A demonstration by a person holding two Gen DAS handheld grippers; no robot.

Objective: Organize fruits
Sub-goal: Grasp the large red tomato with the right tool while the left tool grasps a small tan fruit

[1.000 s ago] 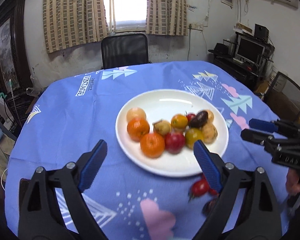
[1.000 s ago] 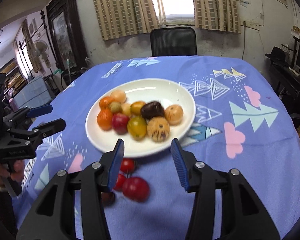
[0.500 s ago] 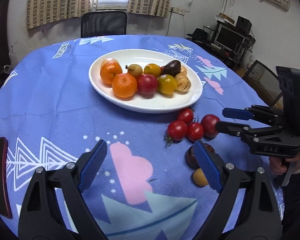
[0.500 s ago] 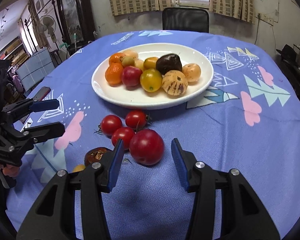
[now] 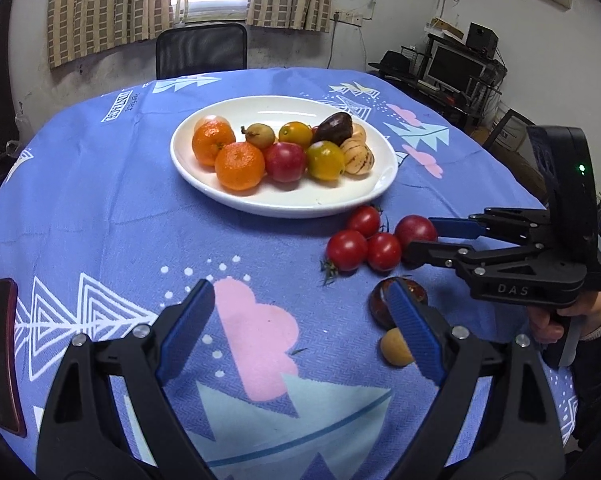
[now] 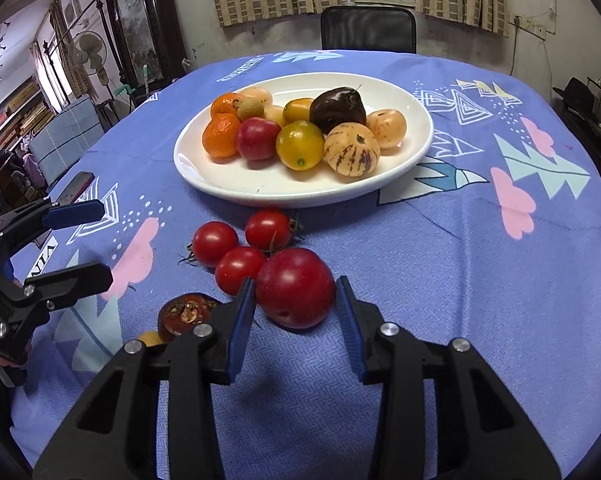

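The plum [image 6: 295, 287] lay near the tabletop's near edge, round, showing no clear long axis, between the right gripper's [image 6: 296, 312] open fingers, touching a tomato [image 6: 238, 269] beside the plate [image 6: 300, 194]. The left gripper [image 5: 300, 332] hovered open, empty.

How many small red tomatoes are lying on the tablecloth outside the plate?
3, clustered just in front of the plate: one nearest its rim, one left, one touching the big red fruit between the right hand-held gripper fingers. None seems hidden.
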